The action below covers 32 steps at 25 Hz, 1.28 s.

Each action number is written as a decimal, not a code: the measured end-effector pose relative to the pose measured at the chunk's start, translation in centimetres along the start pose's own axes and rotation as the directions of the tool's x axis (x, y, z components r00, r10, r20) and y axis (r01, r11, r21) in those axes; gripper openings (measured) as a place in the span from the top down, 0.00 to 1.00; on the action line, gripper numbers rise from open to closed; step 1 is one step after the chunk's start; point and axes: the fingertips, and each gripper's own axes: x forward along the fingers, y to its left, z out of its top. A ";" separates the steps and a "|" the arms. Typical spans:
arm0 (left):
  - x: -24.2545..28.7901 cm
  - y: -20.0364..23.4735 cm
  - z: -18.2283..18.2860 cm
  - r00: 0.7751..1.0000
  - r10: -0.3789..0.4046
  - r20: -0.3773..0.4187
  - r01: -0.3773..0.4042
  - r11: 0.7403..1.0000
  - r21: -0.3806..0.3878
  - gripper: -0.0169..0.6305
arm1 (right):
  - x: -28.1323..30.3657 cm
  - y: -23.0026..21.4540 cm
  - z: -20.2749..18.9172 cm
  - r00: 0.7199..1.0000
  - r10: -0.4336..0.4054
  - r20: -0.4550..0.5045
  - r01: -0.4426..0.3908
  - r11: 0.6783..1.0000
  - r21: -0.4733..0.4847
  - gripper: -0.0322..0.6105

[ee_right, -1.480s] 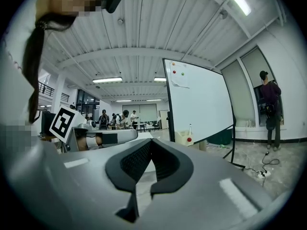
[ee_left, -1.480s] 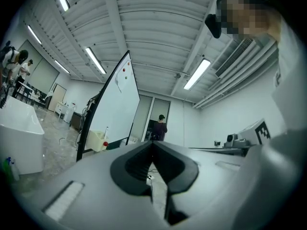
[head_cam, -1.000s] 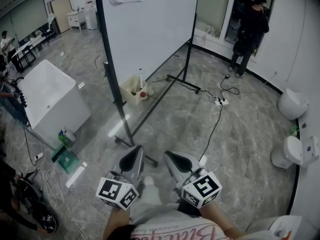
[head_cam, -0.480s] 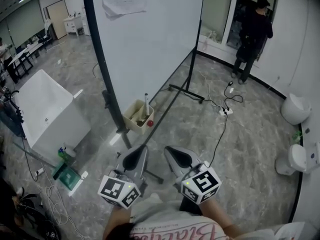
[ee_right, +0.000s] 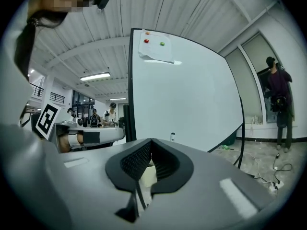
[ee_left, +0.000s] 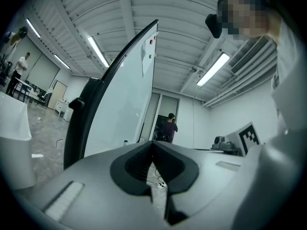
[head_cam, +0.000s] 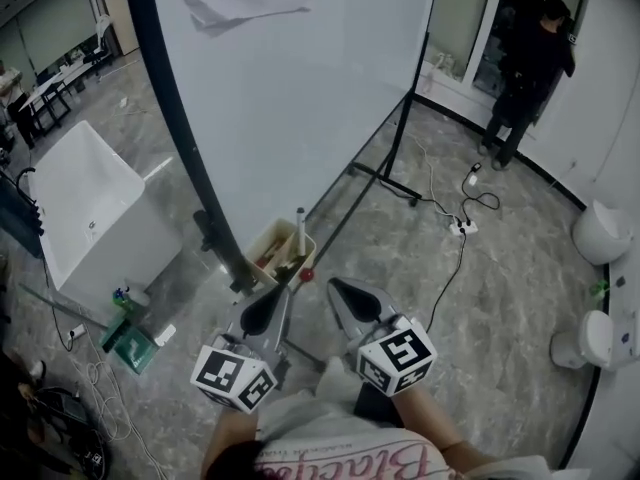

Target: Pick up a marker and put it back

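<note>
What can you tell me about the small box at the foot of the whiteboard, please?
The box is small, open-topped and cream-coloured, cardboard or plastic by its look. It sits low under the whiteboard, close beside the stand's dark post; whether it rests on the floor or hangs there I cannot tell. A slim white item stands upright in it, darker bits lie inside, and a red round thing shows at its near corner.
</note>
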 end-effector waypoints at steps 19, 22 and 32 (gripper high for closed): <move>6.5 6.2 1.0 0.980 0.196 0.032 -0.196 0.981 -0.003 0.97 | 14.5 -5.9 -3.6 0.935 0.271 -0.228 -0.253 0.962 0.105 0.74; 6.5 6.7 1.3 0.980 0.196 0.031 -0.196 0.981 -0.002 0.97 | 14.7 -5.0 -3.4 0.927 0.307 -0.216 -0.287 0.951 0.116 0.83; 6.4 6.9 2.0 0.987 0.161 0.031 -0.161 0.987 -0.005 0.97 | 12.0 -5.6 2.7 0.964 0.265 -0.024 -0.259 0.954 0.151 0.85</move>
